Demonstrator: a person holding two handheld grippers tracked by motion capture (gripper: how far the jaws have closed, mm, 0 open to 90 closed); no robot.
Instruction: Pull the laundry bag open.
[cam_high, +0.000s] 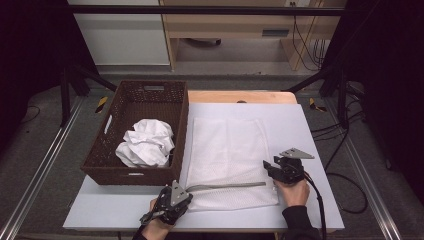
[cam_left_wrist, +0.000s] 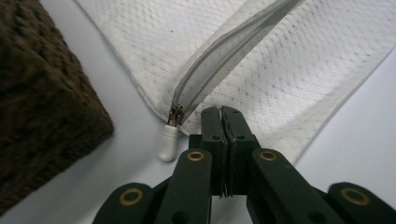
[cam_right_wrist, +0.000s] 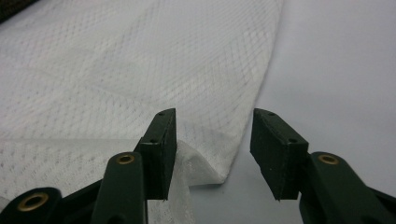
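A brown wicker basket (cam_high: 134, 102) sits at about nine o'clock on the desk (cam_high: 310, 130), overhanging its left edge, with a crumpled white cloth (cam_high: 146, 144) lying in its near half. Just right of the basket, at the centre of the desk, a white mesh laundry bag (cam_high: 230, 150) lies flat, its long side touching or nearly touching the basket's wall. A grey zip (cam_high: 227, 186) runs along the bag's near edge, from about seven o'clock towards five.

The left claw (cam_high: 186, 192) rests at seven o'clock on the bag's near left corner. In the left gripper view its jaws are pressed together – the tips lie on the mesh beside the zip (cam_left_wrist: 219, 63), and whether a fold of the bag (cam_left_wrist: 289, 74) is pinched between them I cannot tell. The white zip pull (cam_left_wrist: 168, 140) lies on the desk just left of those tips, untouched, near the basket's corner (cam_left_wrist: 42, 116).

The right claw (cam_high: 270, 167) sits at four o'clock over the bag's right edge. In the right gripper view (cam_right_wrist: 212, 149) its jaws stand apart, about half open, straddling the bag's near right corner (cam_right_wrist: 205, 158) – one pad against the mesh, the other over bare desk, with no grip on it
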